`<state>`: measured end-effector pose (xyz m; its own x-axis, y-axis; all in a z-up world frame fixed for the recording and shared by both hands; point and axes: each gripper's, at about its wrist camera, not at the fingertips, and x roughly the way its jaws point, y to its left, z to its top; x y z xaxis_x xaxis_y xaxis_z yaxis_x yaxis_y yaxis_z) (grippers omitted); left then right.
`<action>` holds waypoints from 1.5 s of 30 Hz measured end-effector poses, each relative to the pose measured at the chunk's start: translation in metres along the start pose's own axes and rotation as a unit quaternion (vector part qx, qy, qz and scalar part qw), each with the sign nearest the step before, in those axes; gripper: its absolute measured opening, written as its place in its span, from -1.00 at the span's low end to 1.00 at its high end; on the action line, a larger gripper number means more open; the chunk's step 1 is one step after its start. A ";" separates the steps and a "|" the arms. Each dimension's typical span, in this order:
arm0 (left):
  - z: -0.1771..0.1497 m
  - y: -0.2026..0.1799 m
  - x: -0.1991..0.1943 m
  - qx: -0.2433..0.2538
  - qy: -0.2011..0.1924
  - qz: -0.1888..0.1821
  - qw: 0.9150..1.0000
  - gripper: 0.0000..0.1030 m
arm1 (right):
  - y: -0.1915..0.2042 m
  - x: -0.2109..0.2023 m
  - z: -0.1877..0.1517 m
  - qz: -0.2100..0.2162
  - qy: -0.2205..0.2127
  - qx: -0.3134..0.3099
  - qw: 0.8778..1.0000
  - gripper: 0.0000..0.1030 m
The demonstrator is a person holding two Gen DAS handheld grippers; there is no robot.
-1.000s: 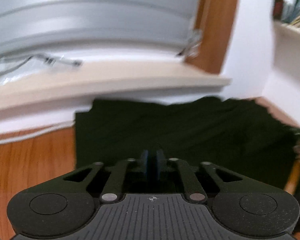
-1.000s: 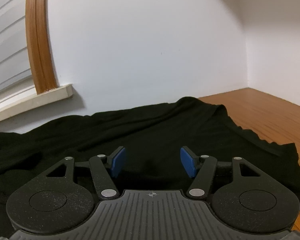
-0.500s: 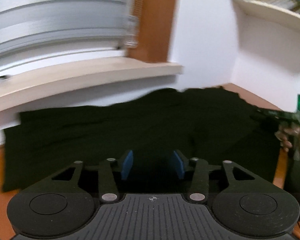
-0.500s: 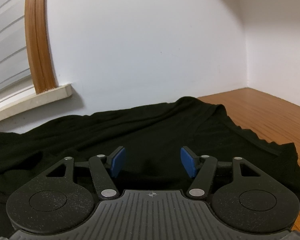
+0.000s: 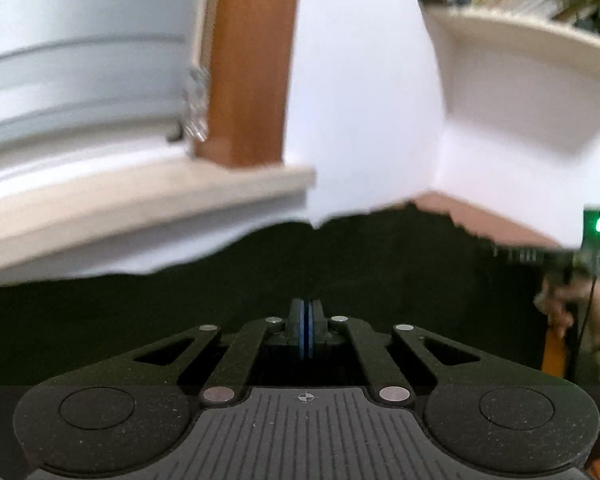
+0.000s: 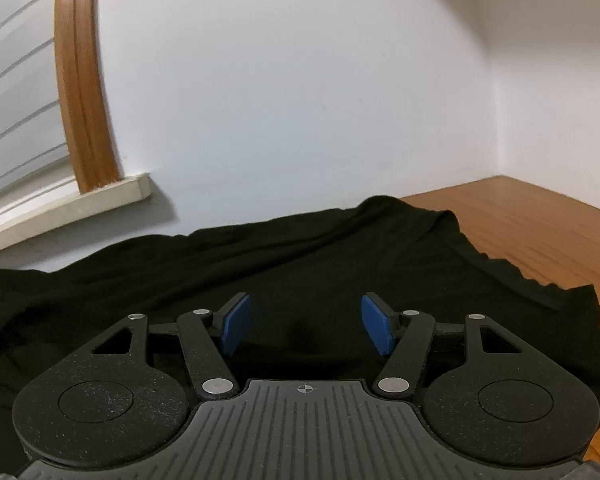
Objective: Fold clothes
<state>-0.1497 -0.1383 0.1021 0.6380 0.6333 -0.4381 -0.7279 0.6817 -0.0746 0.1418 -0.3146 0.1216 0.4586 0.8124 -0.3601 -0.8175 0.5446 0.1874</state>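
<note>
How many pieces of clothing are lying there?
1: a single black garment spread on the wooden floor against the wall, under both tools. More could lie outside the views.

the garment (image 6: 300,256) is lying spread on the wooden floor (image 6: 540,224), its far edge reaching the wall (image 6: 300,100). the window sill (image 6: 72,200) is sitting above it at left, and a bookshelf (image 5: 520,36) is hanging up at right.
</note>
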 end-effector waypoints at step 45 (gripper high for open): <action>0.032 -0.084 0.110 0.135 0.081 -0.070 0.985 -0.98 | 0.018 -0.061 -0.026 0.152 0.016 -0.057 0.987 -0.19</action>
<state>-0.0107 -0.1138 0.0890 0.6627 0.4746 -0.5793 -0.5288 0.8443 0.0869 0.0900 -0.3599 0.1227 0.1756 0.9268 -0.3319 -0.9507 0.2472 0.1873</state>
